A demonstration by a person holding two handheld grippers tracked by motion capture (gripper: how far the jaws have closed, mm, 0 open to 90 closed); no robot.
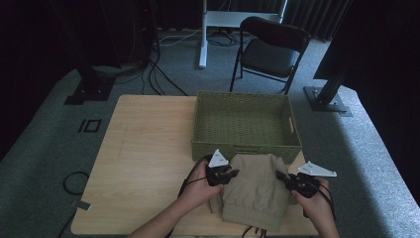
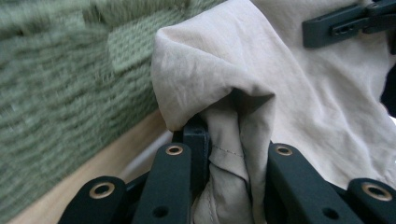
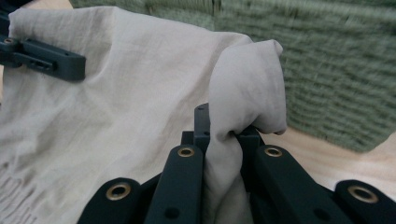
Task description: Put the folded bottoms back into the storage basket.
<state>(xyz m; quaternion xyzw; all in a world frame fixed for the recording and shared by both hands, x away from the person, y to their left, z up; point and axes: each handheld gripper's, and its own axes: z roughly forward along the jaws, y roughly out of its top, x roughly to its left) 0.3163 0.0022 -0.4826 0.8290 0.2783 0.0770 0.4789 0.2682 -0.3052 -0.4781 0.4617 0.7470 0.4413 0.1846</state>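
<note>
Trousers point(image 1: 255, 191) of soft, creased beige cloth lay folded at the desk's near edge, right of its middle, their far end just before the basket point(image 1: 246, 126). The left gripper point(image 1: 229, 174) had clenched on a bunched fold at their left side, the right gripper point(image 1: 286, 177) on one at their right. Beyond stood the rectangular green woven basket on the pale wooden desk point(image 1: 143, 148). Farther off, a black folding chair point(image 1: 270, 52) stood on grey carpet point(image 1: 44, 144).
</note>
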